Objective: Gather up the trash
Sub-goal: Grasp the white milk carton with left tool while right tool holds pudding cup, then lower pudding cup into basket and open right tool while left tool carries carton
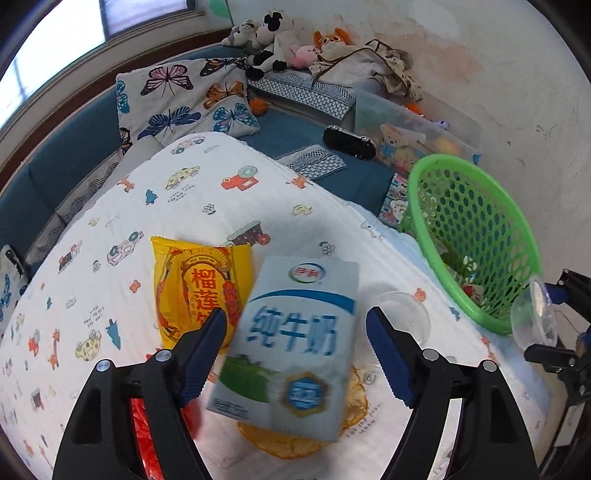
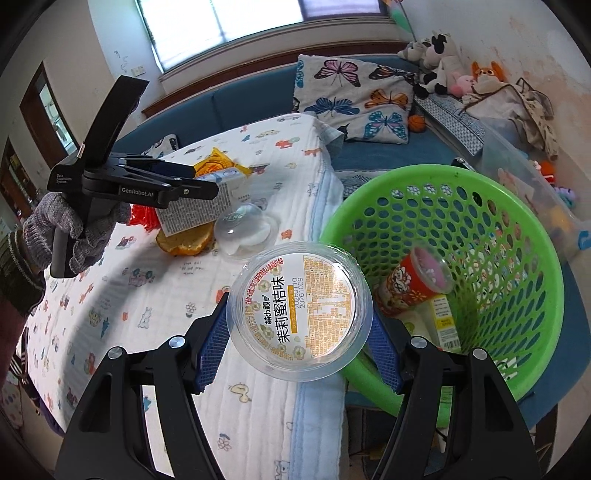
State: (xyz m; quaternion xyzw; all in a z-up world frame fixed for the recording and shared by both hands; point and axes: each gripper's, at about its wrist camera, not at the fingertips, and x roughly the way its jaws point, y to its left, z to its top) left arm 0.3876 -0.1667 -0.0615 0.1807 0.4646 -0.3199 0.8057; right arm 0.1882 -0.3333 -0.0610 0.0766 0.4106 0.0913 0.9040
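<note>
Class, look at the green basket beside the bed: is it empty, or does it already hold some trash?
Not empty. Through the green basket rim, a red cup and a yellow-labelled packet lie inside.

A lived-in home room is shown, likely a child's play or sitting corner. A blue cushioned bench (image 2: 236, 107) is seen under a window (image 2: 221, 22) at twelve o'clock, with a butterfly-print pillow (image 2: 354, 99) laid on it. Plush toys (image 2: 439, 59) are heaped at one o'clock against a stained wall (image 1: 461, 55). A clear toy bin (image 1: 413, 129) and a cartoon-printed quilt (image 1: 110, 295) are also seen.
</note>
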